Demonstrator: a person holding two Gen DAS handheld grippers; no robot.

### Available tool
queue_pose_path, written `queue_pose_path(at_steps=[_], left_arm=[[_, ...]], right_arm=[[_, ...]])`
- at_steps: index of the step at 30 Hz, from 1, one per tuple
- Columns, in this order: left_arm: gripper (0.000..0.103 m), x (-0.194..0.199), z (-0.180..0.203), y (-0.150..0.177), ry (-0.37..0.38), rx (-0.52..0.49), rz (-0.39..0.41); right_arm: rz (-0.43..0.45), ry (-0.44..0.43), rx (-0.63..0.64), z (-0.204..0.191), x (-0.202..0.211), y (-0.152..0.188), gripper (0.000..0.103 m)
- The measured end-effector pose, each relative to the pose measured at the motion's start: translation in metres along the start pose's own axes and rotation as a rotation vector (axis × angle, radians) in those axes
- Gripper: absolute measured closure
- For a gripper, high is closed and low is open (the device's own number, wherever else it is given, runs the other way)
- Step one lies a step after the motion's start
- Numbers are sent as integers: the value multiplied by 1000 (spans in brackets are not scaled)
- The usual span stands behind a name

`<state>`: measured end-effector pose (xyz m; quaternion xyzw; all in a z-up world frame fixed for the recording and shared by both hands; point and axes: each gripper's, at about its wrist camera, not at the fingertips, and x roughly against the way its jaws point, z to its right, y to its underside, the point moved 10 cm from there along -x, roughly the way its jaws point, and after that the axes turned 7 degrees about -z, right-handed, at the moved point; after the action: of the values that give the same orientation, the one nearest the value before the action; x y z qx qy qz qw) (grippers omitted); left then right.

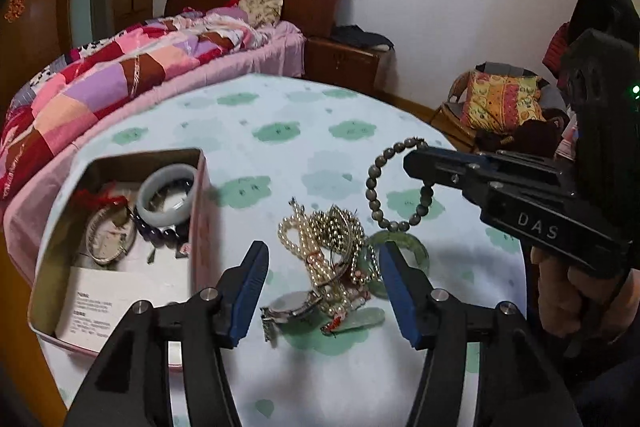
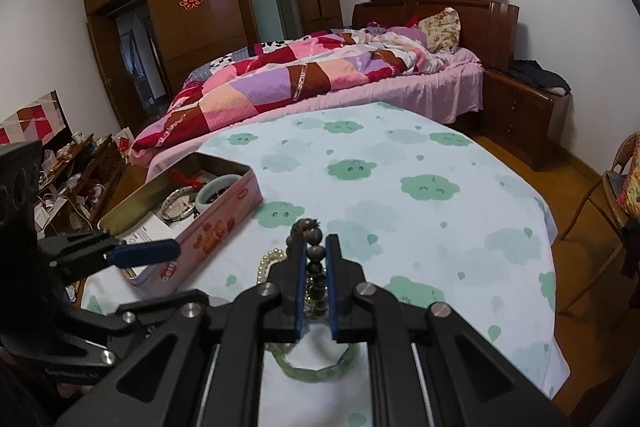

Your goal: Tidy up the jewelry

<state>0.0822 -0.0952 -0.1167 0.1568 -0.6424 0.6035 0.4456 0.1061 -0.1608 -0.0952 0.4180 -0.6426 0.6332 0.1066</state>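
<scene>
1. Left gripper (image 1: 324,291): jaws apart, nothing between the pads; it hangs above the jewelry pile (image 1: 332,251) on the surface (image 1: 280,131).
2. Right gripper (image 2: 313,291): jaws clamped on the dark bead bracelet (image 1: 394,187), which hangs clear of the surface, ahead and to the right of the left gripper.
3. Green bangle (image 2: 316,363): lies directly below the right gripper.
4. Tin box (image 1: 200,211): left of the left gripper, holding a pale bangle (image 1: 167,201).
</scene>
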Motion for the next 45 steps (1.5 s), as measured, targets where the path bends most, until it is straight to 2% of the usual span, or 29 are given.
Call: queue_pose_path(at_steps=[8,10,14,20,22,23,26,30,45], left_arm=[[45,-22,0,15,-15,-20,-68],[48,-29,-1,18,-18,-17,-86],[62,-41,-4,24,-14,-9,-121],[68,-50,-6,28,24,17,-141],[75,-50,-7,27,41,32,-141],[85,-49,-8,27,42,37,-141],[95,-47,-7,25,60,47,-135],[100,-39,-6,21,61,51,-108],[101,38,-23,-27,60,92,109]], right_arm=[[-26,-10,1,-4,-9,8,92],[-34,-13,1,-5,-10,10,92],[-48,-17,8,-9,-12,16,92],[-72,-7,7,-9,-16,24,92],[-75,-8,6,-10,-17,24,92],[-73,-8,7,-9,-17,24,92],[-72,-9,8,-10,-18,25,92],[-69,-10,8,-10,-18,25,92],[-15,-15,40,-27,-4,2,92]])
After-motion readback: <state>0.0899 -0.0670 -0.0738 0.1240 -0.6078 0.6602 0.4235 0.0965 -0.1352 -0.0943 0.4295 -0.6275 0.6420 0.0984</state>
